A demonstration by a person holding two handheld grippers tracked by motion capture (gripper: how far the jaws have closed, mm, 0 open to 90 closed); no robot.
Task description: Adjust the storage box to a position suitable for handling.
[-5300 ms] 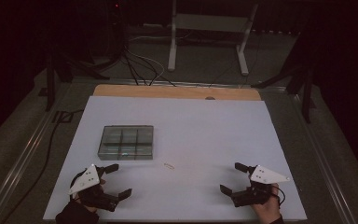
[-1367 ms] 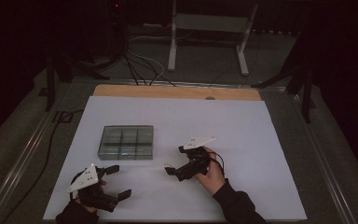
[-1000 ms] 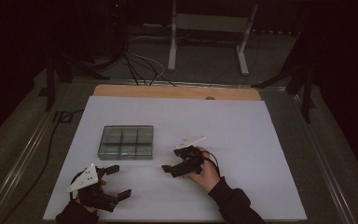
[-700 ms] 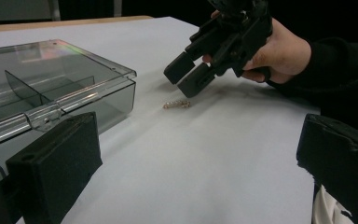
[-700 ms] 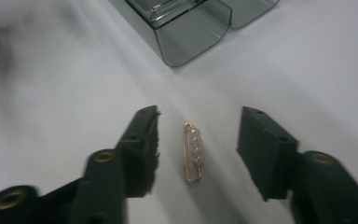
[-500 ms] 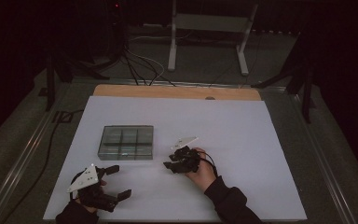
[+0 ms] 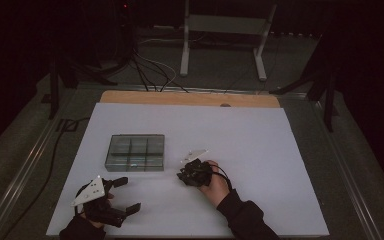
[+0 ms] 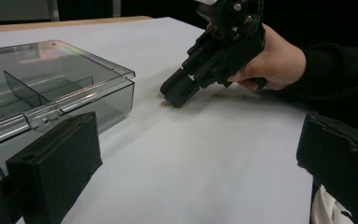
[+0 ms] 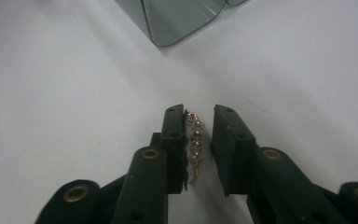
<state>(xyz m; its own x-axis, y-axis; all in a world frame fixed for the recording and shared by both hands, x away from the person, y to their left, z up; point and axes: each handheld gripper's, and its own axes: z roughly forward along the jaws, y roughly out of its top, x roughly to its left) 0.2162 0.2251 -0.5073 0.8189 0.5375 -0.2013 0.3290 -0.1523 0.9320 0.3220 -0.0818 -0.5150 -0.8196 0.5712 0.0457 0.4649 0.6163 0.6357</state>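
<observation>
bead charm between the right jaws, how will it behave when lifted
The bead charm looks tiny and thin-wired, so probably very light and easily bent. Its round beads may slip or twist in the right gripper, whose jaws have just been closing, with a gap left on one side.

**Lab-type recording setup, not a home**

A white sheet [image 7: 240, 130] is laid over a wooden table [image 7: 190, 98] in a darkened room. Metal rails [image 7: 22, 170] are run along both table sides. Loose cables [image 7: 147, 67] are spread on the grey floor behind, next to a white metal stand [image 7: 225, 35] and dark tripod legs [image 7: 325, 85]. No household furnishings are seen.
</observation>
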